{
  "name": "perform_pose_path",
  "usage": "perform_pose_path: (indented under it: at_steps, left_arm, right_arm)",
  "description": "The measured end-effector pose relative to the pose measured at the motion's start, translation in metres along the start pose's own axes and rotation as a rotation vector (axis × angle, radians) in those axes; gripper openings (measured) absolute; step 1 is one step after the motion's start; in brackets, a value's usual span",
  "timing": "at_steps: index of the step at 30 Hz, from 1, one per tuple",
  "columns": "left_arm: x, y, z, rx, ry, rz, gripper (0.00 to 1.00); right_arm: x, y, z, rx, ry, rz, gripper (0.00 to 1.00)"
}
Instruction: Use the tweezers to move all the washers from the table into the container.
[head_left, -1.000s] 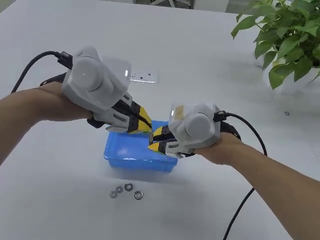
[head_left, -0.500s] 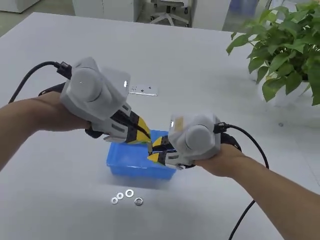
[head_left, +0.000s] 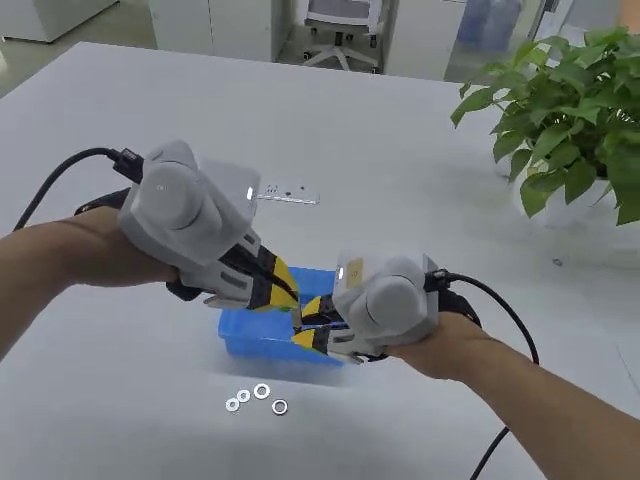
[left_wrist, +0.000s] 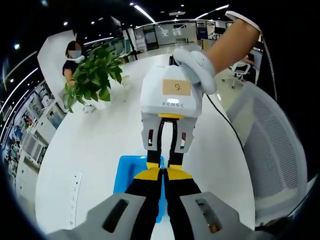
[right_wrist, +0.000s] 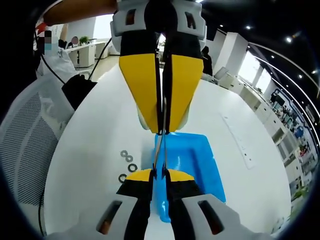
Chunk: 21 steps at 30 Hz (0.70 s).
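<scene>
person has both units nose to nose over the blue container (head_left: 250, 338): left gripper (head_left: 293, 300) coming in from 10 o'clock, right gripper (head_left: 305, 322) from 3 o'clock, tips nearly touching. Both sets of fingers narrow, pinched on the tweezers (right_wrist: 160, 147), the thin metal strip bridging the two in the right gripper view. Four washers (head_left: 256, 398) in a tight cluster on the white surface (head_left: 120, 400), at 6 o'clock of the container, near it but apart. Can't tell if anything's inside the container. Potted plant (head_left: 560, 110) well off at 2 o'clock
</scene>
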<state>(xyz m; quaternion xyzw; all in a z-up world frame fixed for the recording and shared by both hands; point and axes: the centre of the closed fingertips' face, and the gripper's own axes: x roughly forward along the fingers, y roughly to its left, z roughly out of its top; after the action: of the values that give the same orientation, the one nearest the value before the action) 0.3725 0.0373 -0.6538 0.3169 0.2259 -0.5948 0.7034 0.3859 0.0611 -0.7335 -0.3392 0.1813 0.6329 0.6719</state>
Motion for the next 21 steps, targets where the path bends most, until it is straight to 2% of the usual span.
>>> perform_pose_path:
  at_steps: [6, 21]
  left_arm:
    - [0.001, -0.01, -0.005, -0.014, 0.003, -0.011, 0.06]
    - [0.007, -0.031, -0.015, -0.049, 0.005, -0.031, 0.06]
  right_arm:
    - [0.005, 0.014, -0.001, 0.003, 0.003, 0.02, 0.12]
    - [0.018, 0.036, -0.006, 0.017, 0.004, 0.059, 0.12]
